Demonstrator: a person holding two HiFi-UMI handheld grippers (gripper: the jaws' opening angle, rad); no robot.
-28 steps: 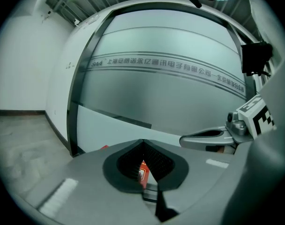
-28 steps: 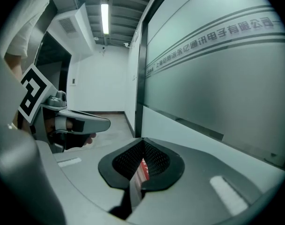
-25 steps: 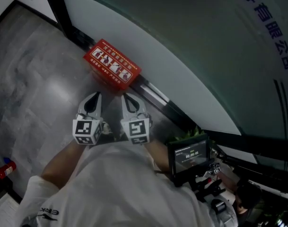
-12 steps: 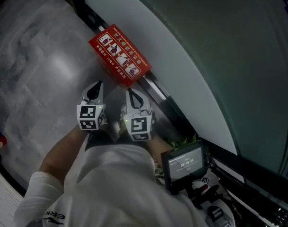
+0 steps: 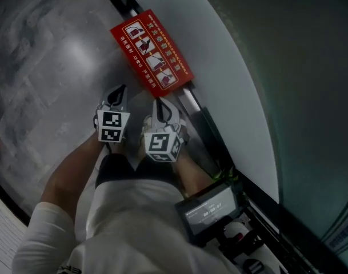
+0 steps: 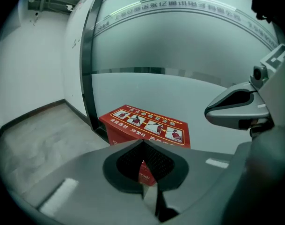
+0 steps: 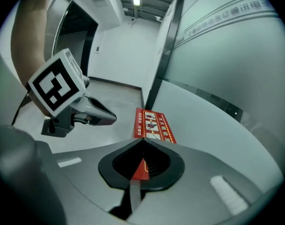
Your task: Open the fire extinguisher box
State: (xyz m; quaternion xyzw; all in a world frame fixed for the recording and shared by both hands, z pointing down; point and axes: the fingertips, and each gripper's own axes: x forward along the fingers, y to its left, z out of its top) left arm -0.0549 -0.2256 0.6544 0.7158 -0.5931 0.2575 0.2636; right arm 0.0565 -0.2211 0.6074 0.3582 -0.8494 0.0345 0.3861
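Observation:
A red fire extinguisher box (image 5: 152, 51) stands on the floor against the frosted glass wall, its lid down, with white instruction pictures on top. It also shows ahead in the left gripper view as the red box (image 6: 147, 128) and in the right gripper view as the red box (image 7: 151, 125). My left gripper (image 5: 121, 90) hangs shut just short of the box's near side, nothing in it. My right gripper (image 5: 160, 102) is beside it, also shut and empty, near the box's near corner. Neither touches the box.
A frosted glass wall (image 5: 242, 61) with a dark floor rail (image 5: 199, 113) runs along the right. Grey tiled floor (image 5: 42, 67) spreads to the left. A small screen device (image 5: 211, 210) hangs at my waist. A dark upright frame post (image 6: 88, 69) stands left of the box.
The view has closed in on the box. Both grippers have drawn nearer to its near side, still shut.

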